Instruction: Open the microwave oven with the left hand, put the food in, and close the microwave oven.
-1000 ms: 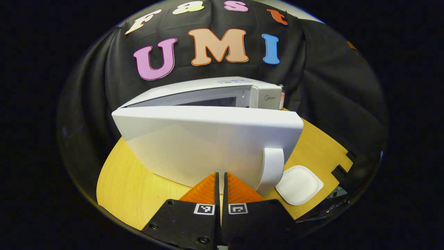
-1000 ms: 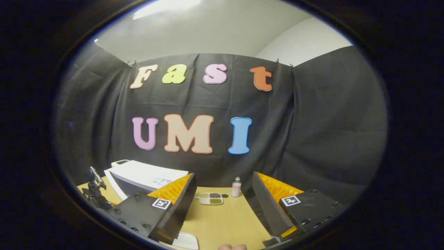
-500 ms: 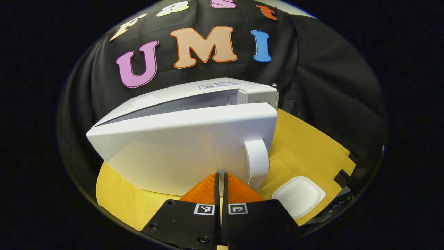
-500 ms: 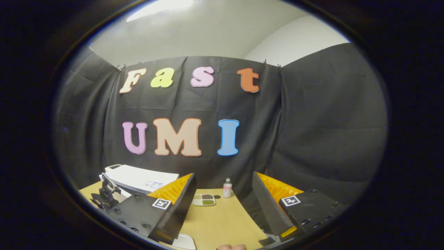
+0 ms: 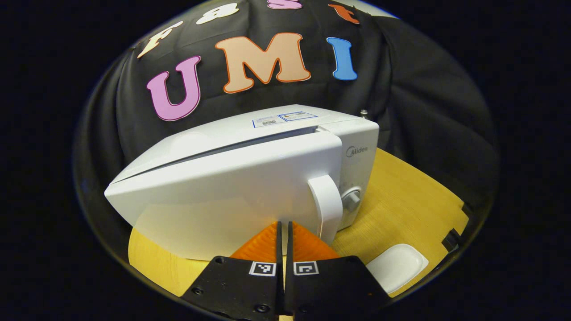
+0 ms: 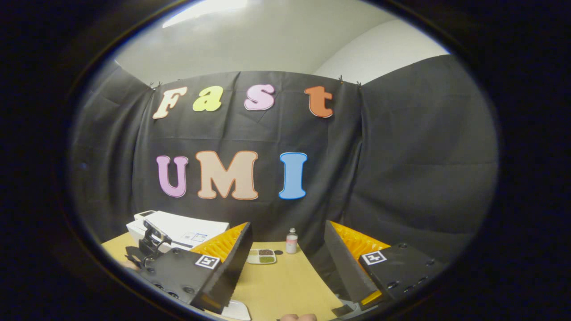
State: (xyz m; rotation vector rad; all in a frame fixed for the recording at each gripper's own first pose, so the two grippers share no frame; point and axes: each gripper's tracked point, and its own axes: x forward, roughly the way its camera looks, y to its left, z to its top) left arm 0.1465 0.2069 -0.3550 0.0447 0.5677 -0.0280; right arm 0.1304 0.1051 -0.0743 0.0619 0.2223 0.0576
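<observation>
The white microwave (image 5: 285, 122) stands on the wooden table (image 5: 401, 209). Its door (image 5: 214, 196) is swung almost flush with the body, with a thin dark slit along the top edge. My left gripper (image 5: 283, 227) is shut with nothing between its fingers, and its tips rest against the door face just left of the white handle (image 5: 328, 207). My right gripper (image 6: 287, 249) is held open and empty above the table, well to the right of the microwave (image 6: 178, 227). The left gripper (image 6: 149, 243) shows beside that microwave. What is inside the oven is hidden.
A white dish (image 5: 395, 267) lies on the table near the front edge, right of the door. At the back a compartment tray (image 6: 261, 256) with dark and green food sits beside a small bottle (image 6: 291, 240). The control knob (image 5: 351, 199) is right of the handle.
The door has swung from wide open to nearly shut, my left gripper following against it. The control panel now shows. The right gripper has barely shifted.
</observation>
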